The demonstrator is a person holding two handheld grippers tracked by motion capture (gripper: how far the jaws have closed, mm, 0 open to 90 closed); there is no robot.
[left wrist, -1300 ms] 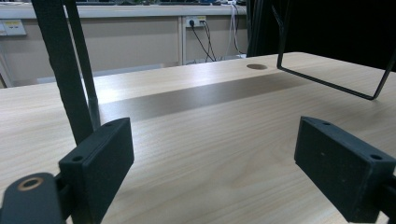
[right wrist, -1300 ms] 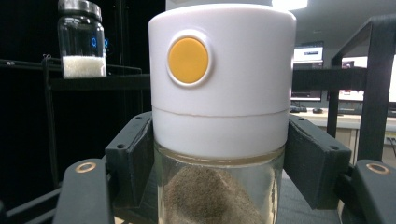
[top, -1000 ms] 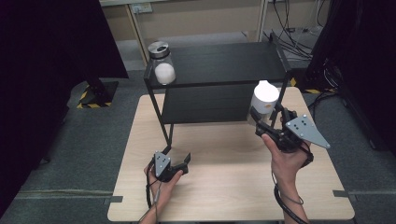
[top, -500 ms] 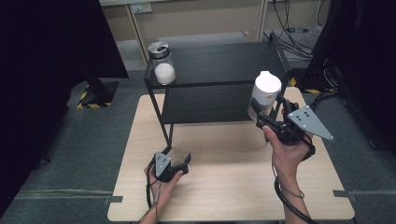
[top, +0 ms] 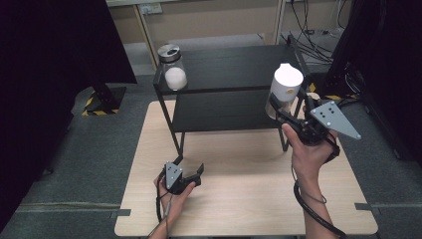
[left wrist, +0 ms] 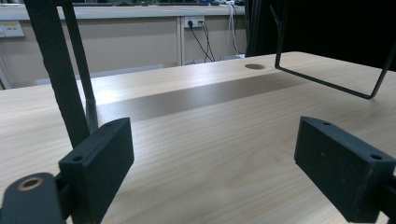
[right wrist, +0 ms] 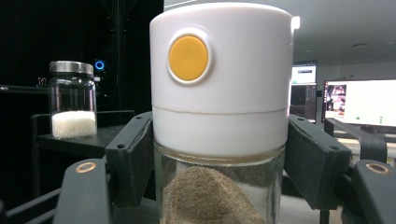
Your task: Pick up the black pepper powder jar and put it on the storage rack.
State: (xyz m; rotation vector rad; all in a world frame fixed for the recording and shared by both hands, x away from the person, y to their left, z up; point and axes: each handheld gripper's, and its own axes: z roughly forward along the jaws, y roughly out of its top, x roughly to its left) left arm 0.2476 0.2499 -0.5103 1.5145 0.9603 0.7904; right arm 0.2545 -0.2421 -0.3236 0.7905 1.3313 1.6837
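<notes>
Pale wood counter (top: 239, 199), black two-tier wire-frame shelf (top: 234, 67) standing on its far half.

Right tool (top: 283, 110): held up off the counter by the right hand (top: 306, 149), at the shelf's right front corner. Its jaws are pinched on a glass jar with white cap (top: 285, 89), gripping the glass just under the cap. Right gripper view: jar (right wrist: 219, 116) upright between both pads, brown powder heaped in the bottom, a round yellow-orange button on the cap face. Jar appears to hang just beside the top tier's edge, not resting on it; depth is hard to judge from above.

Second jar (top: 171, 67), clear glass with metal lid and white granules, stands upright on the top tier at the left front corner, well apart from the held jar. It also shows at left in the right gripper view (right wrist: 72, 100).

Left tool (top: 190, 174): low over the counter near the shelf's left front leg, held by the left hand (top: 174, 196). Jaws spread wide, nothing between them; left gripper view shows bare wood (left wrist: 210, 140) in the gap and a shelf leg (left wrist: 60, 70) close behind the left pad.
</notes>
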